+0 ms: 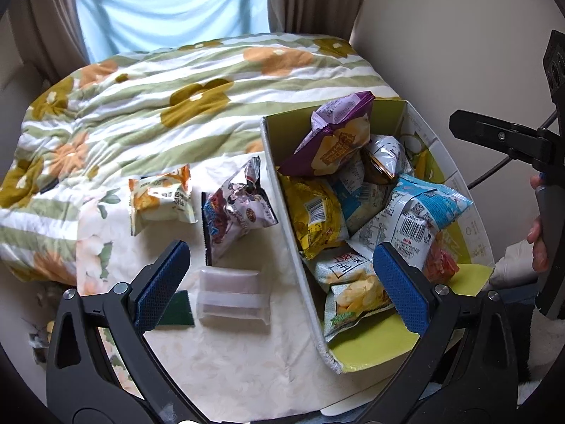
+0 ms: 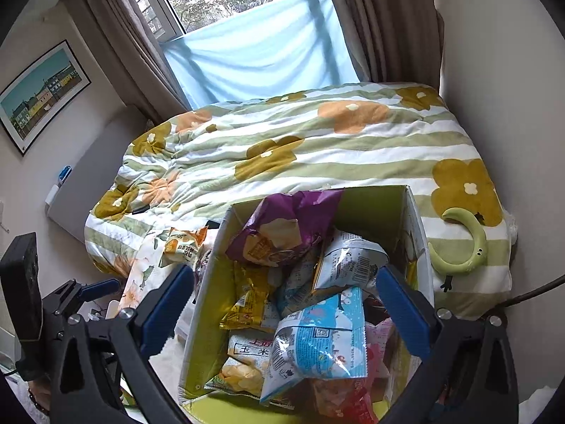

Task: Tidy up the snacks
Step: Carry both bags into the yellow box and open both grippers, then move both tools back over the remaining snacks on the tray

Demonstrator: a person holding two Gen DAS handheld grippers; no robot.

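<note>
A cardboard box (image 1: 282,190) with a green inside holds several snack bags: a purple one (image 1: 339,137) on top, a yellow one (image 1: 316,215), a light blue one (image 1: 420,212). The box (image 2: 208,282) also fills the right wrist view, with the purple bag (image 2: 282,226) and blue bag (image 2: 317,342). Left of the box on the cloth lie an orange-white bag (image 1: 162,198), a silver-purple bag (image 1: 236,208) and a clear wrapped pack (image 1: 233,295). My left gripper (image 1: 282,282) is open and empty above the box's left wall. My right gripper (image 2: 286,311) is open and empty over the box.
The box and loose snacks rest on a pale floral cloth (image 1: 229,364) beside a bed with a green-striped flowered quilt (image 1: 159,88). A dark green pad (image 1: 182,309) lies by the left finger. A green crescent toy (image 2: 466,243) lies on the quilt. A wall stands on the right.
</note>
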